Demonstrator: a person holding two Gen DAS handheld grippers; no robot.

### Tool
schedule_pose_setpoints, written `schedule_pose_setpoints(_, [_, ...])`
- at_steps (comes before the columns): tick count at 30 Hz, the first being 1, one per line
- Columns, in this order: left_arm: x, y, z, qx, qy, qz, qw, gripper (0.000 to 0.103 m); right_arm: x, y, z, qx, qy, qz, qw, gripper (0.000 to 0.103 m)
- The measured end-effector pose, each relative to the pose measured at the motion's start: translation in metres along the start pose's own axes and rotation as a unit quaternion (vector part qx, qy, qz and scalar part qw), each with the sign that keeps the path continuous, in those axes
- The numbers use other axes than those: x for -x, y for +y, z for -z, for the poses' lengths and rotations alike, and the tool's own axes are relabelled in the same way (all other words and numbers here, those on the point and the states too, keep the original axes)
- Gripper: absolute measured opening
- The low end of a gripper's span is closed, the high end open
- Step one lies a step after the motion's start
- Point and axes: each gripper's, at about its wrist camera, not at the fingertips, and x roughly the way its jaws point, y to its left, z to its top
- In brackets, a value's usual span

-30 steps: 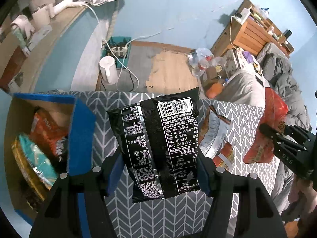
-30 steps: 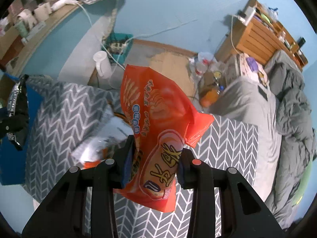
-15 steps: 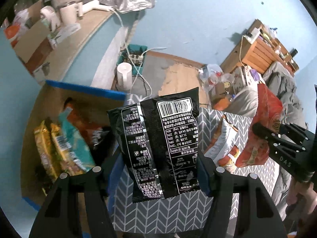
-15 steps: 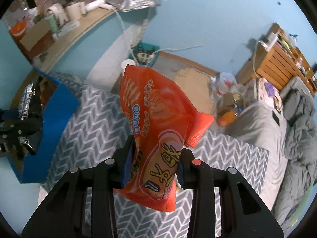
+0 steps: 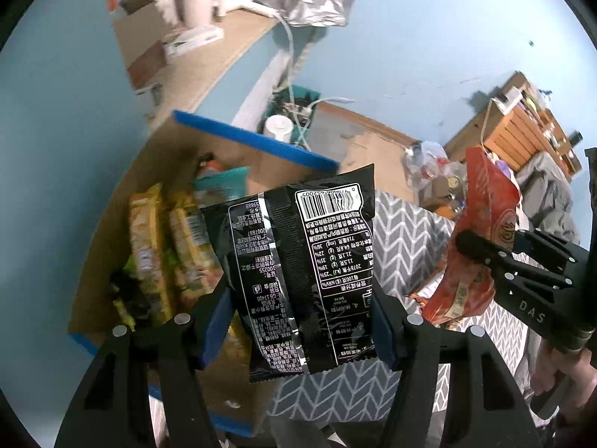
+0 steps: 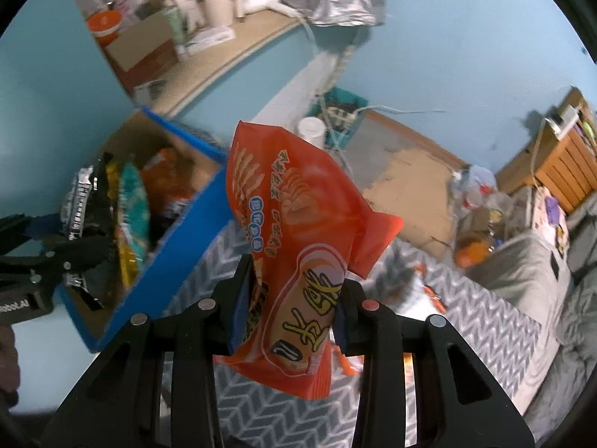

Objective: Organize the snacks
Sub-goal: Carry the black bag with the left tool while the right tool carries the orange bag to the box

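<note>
A wooden shelf unit (image 6: 567, 164) stands against the blue wall (image 6: 466, 37); grey bedding (image 6: 582, 310) lies nearby, and a white cup (image 5: 278, 128) sits on the floor.

Chevron-cloth table (image 5: 403, 231) under snack box (image 5: 257, 140)

box (image 5: 257, 138) contents part hidden by black bag (image 5: 302, 272) | floor clutter (image 6: 481, 201) blurred

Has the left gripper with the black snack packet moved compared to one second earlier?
Yes. The left gripper, holding the black packet, has moved leftward toward the blue-edged box, partly over it now.
</note>
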Motion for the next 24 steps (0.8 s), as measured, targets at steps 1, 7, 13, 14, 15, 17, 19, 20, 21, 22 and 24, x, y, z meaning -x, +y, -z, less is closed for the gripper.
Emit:
schedule_pose_setpoints(1, [0.002,0.005,0.0,0.006,-0.001,-0.003,1.0,0.066,-0.002,0.007,-0.003,0.004,0.001,-0.007,1.0,0.035])
schedule_pose_setpoints(7, [0.011,0.037,0.006,0.036,-0.009,-0.017,0.9992,0.066,-0.011,0.048,-0.021,0.033,0.003,-0.037,0.999,0.035])
schedule_pose_setpoints(13, [0.015,0.067,0.009,0.062,-0.011,-0.03,0.9976,0.066,-0.026,0.083,-0.039,0.052,0.011,-0.069,0.996,0.035])
schedule_pose_setpoints(14, [0.016,0.073,0.009,0.066,-0.012,-0.032,0.9972,0.066,-0.028,0.089,-0.041,0.056,0.013,-0.074,0.996,0.035])
schedule_pose_setpoints(15, [0.016,0.076,0.009,0.068,-0.012,-0.034,0.997,0.066,-0.031,0.096,-0.043,0.06,0.015,-0.079,0.995,0.035])
schedule_pose_setpoints(17, [0.015,0.084,0.007,0.076,-0.012,-0.036,0.9964,0.066,-0.036,0.107,-0.046,0.067,0.021,-0.086,0.994,0.035])
schedule_pose_setpoints(19, [0.014,0.092,0.008,0.085,-0.01,-0.036,0.9957,0.066,-0.042,0.118,-0.048,0.073,0.027,-0.091,0.993,0.035])
schedule_pose_setpoints(20, [0.012,0.095,0.008,0.089,-0.008,-0.037,0.9953,0.066,-0.045,0.123,-0.049,0.077,0.031,-0.093,0.992,0.035])
schedule_pose_setpoints(21, [0.01,0.099,0.008,0.094,-0.005,-0.035,0.995,0.066,-0.049,0.128,-0.05,0.08,0.034,-0.096,0.992,0.035])
schedule_pose_setpoints(22, [0.009,0.102,0.008,0.097,-0.001,-0.032,0.9947,0.066,-0.052,0.13,-0.051,0.081,0.037,-0.098,0.991,0.035])
schedule_pose_setpoints(24, [0.006,0.108,0.009,0.106,0.004,-0.029,0.994,0.066,-0.059,0.136,-0.051,0.082,0.045,-0.105,0.99,0.037])
